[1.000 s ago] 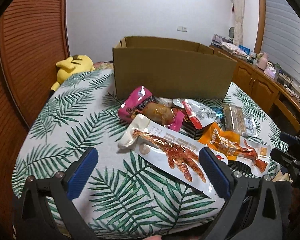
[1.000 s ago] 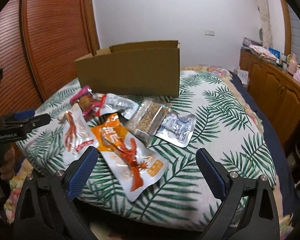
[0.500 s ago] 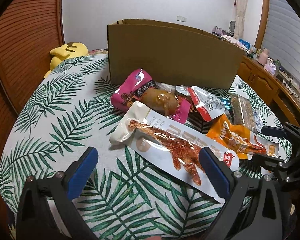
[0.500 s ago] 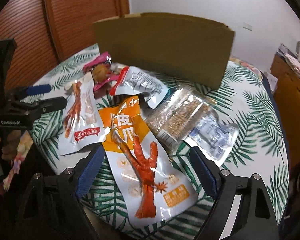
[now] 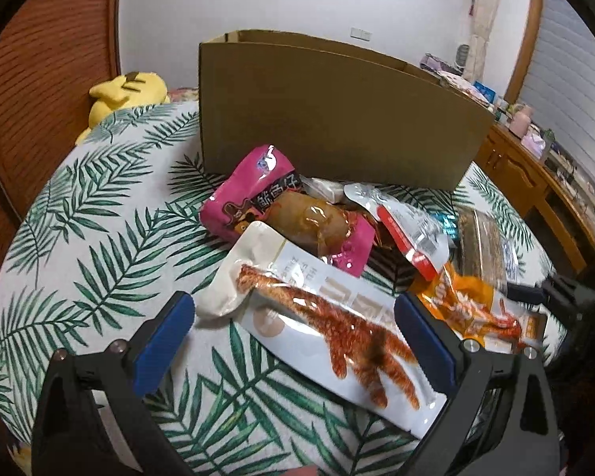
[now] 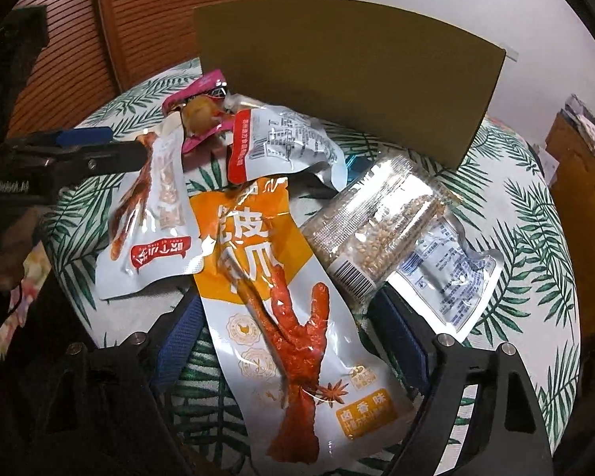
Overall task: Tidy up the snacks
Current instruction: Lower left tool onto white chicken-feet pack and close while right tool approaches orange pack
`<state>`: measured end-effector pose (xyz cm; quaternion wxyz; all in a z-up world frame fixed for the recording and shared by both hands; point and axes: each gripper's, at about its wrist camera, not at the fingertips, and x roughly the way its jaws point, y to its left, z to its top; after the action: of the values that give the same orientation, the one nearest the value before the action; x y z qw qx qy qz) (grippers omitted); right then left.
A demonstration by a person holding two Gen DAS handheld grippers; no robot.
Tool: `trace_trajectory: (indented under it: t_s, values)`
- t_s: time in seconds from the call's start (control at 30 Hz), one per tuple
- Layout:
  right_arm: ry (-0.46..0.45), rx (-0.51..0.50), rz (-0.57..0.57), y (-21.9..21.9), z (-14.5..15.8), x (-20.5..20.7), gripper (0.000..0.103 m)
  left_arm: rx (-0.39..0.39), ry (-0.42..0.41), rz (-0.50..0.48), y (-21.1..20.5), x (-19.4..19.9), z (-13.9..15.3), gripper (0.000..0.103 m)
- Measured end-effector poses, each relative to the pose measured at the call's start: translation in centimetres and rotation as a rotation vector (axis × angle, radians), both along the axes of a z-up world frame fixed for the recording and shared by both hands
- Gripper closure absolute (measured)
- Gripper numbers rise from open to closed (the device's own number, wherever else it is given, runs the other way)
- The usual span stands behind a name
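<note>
Several snack packets lie on a palm-leaf cloth (image 5: 99, 246) in front of an open cardboard box (image 5: 337, 119). My left gripper (image 5: 293, 317) is open, its jaws on either side of a white chicken-foot packet (image 5: 325, 317). Behind that packet lies a pink packet (image 5: 254, 194) with a brown sealed snack (image 5: 309, 218) on it. My right gripper (image 6: 285, 325) is open, its jaws on either side of an orange chicken-foot packet (image 6: 277, 297). The box (image 6: 349, 75) also shows in the right wrist view. A clear grain-bar packet (image 6: 373, 214) and a silver packet (image 6: 448, 269) lie to the right.
A red-and-silver packet (image 6: 281, 142) lies near the box. A yellow plush toy (image 5: 127, 91) sits at the far left. A wooden cabinet (image 5: 535, 182) with clutter stands at the right. Wooden slatted doors (image 6: 79, 39) are on the left. The cloth's front edge is just below both grippers.
Both grippers have moved forward and down toward the packets. The left now straddles the white packet and the right straddles the orange one. Both stay open.
</note>
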<state>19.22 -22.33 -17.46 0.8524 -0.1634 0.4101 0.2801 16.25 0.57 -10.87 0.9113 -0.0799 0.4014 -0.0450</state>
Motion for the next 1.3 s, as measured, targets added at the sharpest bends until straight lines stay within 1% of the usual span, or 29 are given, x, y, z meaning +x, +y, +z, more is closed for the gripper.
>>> trace_trajectory:
  t_s: [0.13, 0.2, 0.27, 0.37, 0.53, 0.77, 0.97, 1.07, 1.13, 1.23, 1.3]
  values:
    - [-0.012, 0.016, -0.010, 0.0, -0.1, 0.0, 0.014, -0.002, 0.033, 0.048, 0.7, 0.8, -0.5, 0.002]
    - [-0.019, 0.026, -0.015, -0.2, -0.1, -0.2, 0.014, 0.013, 0.061, 0.061, 0.6, 1.3, -1.0, 0.002]
    - [-0.028, 0.032, -0.019, -0.3, -0.2, -0.3, 0.013, 0.048, 0.074, 0.057, 0.2, 1.5, -1.4, 0.001]
    - [-0.034, 0.036, -0.019, -0.3, -0.2, -0.4, 0.013, 0.068, 0.077, 0.040, -0.1, 1.4, -1.4, 0.001]
    - [-0.037, 0.042, -0.017, -0.4, -0.2, -0.5, 0.013, 0.119, 0.101, 0.033, 0.8, 1.0, -1.3, 0.001]
    - [-0.043, 0.049, -0.021, -0.4, -0.3, -0.6, 0.013, 0.106, 0.121, 0.063, 3.4, 0.1, -1.3, 0.002]
    - [-0.043, 0.050, -0.020, -0.4, -0.3, -0.6, 0.013, 0.052, 0.107, 0.057, 4.6, -0.8, -1.5, 0.010]
    - [-0.043, 0.050, -0.022, -0.4, -0.3, -0.6, 0.013, 0.016, 0.102, 0.049, 5.2, -0.8, -1.6, 0.018]
    - [-0.043, 0.048, -0.022, -0.4, -0.2, -0.6, 0.013, 0.016, 0.095, 0.049, 5.3, -0.7, -1.5, 0.035]
    - [-0.043, 0.042, -0.024, -0.4, -0.2, -0.6, 0.013, -0.004, 0.089, 0.058, 6.0, -0.5, -1.4, 0.047]
    - [-0.040, 0.040, -0.023, -0.5, -0.1, -0.6, 0.014, -0.019, 0.086, 0.062, 6.5, -0.4, -1.4, 0.050]
